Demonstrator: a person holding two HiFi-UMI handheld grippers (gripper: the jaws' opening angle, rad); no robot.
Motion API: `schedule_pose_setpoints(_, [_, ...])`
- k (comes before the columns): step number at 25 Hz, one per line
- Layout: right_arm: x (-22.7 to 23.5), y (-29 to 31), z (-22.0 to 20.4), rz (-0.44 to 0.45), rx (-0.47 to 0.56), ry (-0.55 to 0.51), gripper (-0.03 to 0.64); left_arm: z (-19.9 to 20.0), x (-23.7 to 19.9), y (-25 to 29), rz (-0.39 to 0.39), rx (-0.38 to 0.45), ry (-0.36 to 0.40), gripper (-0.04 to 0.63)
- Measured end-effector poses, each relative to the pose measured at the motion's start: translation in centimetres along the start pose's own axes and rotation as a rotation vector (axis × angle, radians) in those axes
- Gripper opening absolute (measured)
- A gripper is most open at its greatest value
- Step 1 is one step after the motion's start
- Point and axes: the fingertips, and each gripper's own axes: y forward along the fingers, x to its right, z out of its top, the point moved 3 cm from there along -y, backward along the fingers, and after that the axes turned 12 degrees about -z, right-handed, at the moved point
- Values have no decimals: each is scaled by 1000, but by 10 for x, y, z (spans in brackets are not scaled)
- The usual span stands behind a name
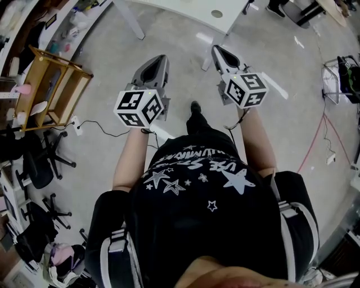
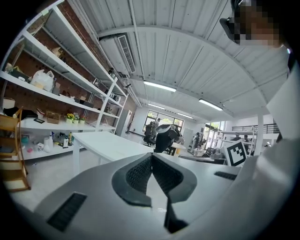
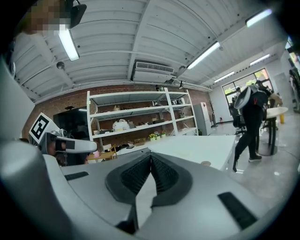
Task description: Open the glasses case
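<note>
Head view: L gripper (image 1: 160,59) & R gripper (image 1: 218,49) side by side above floor (image 1: 169,39), tips toward white table (image 1: 185,8) ahead; left gripper view: jaws clenched, nothing btwn, table ahead-left; right gripper view: jaws clenched, empty, table ahead-right, shelving (image 3: 136,117) beyond; glasses case in no view, can't tell where.

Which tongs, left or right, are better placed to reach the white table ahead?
Right, slightly: the right tongs reach closer to the white table than the left tongs. Both are shut and empty.
</note>
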Motion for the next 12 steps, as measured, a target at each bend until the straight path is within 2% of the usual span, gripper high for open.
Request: schedule_pose_setpoints(12, [55, 60, 16, 15, -8, 9, 8, 9, -26, 76, 12, -25, 7, 12])
